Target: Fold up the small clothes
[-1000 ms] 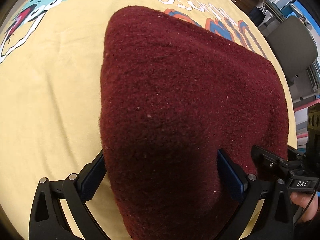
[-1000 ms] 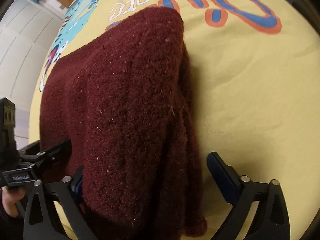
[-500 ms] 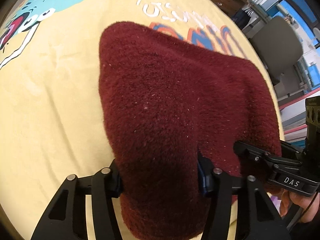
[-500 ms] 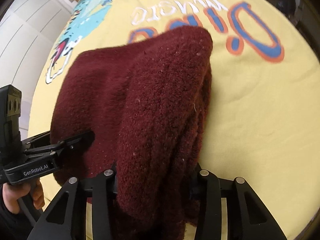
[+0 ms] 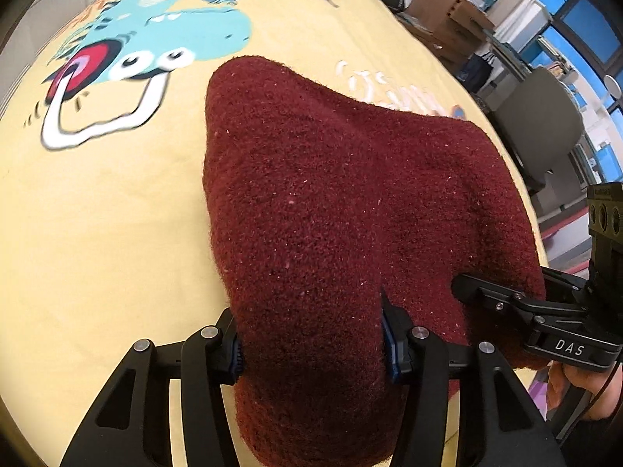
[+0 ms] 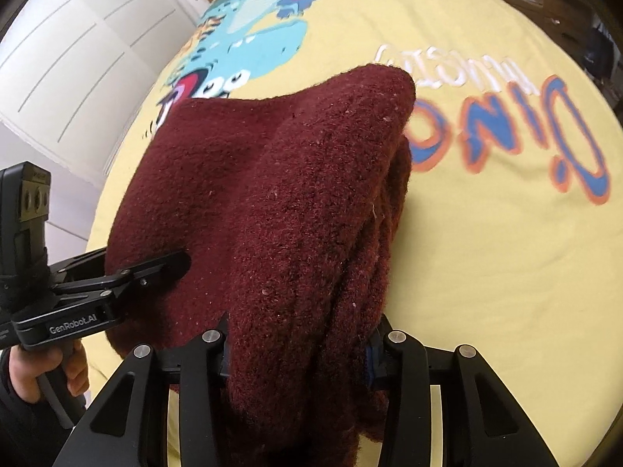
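A folded dark red fleece garment (image 5: pixel 331 202) hangs lifted above the yellow printed sheet (image 5: pixel 97 214). My left gripper (image 5: pixel 311 344) is shut on the garment's near left edge, with thick cloth bunched between its blue pads. In the right wrist view the same garment (image 6: pixel 280 202) shows several stacked layers along its right side. My right gripper (image 6: pixel 298 346) is shut on its near right edge. Each view shows the other gripper: the right gripper (image 5: pixel 506 295) at the cloth's right side, the left gripper (image 6: pixel 148 272) at the left side.
The yellow sheet (image 6: pixel 506 253) carries a cartoon dinosaur (image 5: pixel 163 35) and blue-orange lettering (image 6: pixel 525 132). A grey chair (image 5: pixel 541 124) and cardboard boxes (image 5: pixel 447 7) stand beyond the sheet's right edge. White cupboard doors (image 6: pixel 70 58) stand at the left. A hand (image 6: pixel 35 373) holds the left gripper's handle.
Both grippers went from open around the garment's near edge to shut on it. Both have since risen, lifting the edge and bringing more of the dinosaur print into view.
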Action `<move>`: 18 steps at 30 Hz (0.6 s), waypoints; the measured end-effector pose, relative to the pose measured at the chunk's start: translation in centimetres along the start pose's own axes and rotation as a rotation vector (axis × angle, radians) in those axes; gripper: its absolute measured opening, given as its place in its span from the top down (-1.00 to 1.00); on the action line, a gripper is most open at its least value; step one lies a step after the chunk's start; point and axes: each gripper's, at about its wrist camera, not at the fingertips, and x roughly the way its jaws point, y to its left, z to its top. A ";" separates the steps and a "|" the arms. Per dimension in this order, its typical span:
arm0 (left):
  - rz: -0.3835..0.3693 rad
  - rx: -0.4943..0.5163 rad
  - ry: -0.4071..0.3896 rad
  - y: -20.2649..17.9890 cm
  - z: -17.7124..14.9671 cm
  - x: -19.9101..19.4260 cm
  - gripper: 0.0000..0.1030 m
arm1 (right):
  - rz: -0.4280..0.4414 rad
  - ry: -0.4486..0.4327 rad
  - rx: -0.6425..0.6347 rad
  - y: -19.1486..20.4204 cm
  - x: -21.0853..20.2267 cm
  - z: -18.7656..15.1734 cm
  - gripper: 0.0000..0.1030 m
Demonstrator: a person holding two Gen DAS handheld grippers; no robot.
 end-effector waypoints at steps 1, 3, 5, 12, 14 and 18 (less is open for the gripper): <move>0.004 -0.009 0.009 0.9 -0.6 0.3 0.08 | -0.003 0.010 0.005 0.3 1.0 -0.3 0.14; 0.006 -0.028 0.028 2.0 -1.8 1.1 0.08 | -0.023 0.039 0.028 -0.1 3.1 -1.0 0.11; -0.003 -0.053 0.044 2.7 -2.8 2.2 0.04 | -0.043 0.051 0.051 -0.3 4.7 -1.5 0.03; -0.003 -0.120 0.058 4.1 -2.9 2.1 -0.40 | -0.040 0.024 0.081 -2.2 3.4 -2.1 -0.43; 0.020 -0.128 0.061 4.3 -2.4 1.5 -0.47 | -0.075 0.006 0.061 -2.0 2.4 -2.2 -0.53; 0.028 -0.120 0.042 3.9 -1.7 0.6 -0.88 | -0.123 -0.034 0.012 -1.9 -0.3 -3.1 -0.61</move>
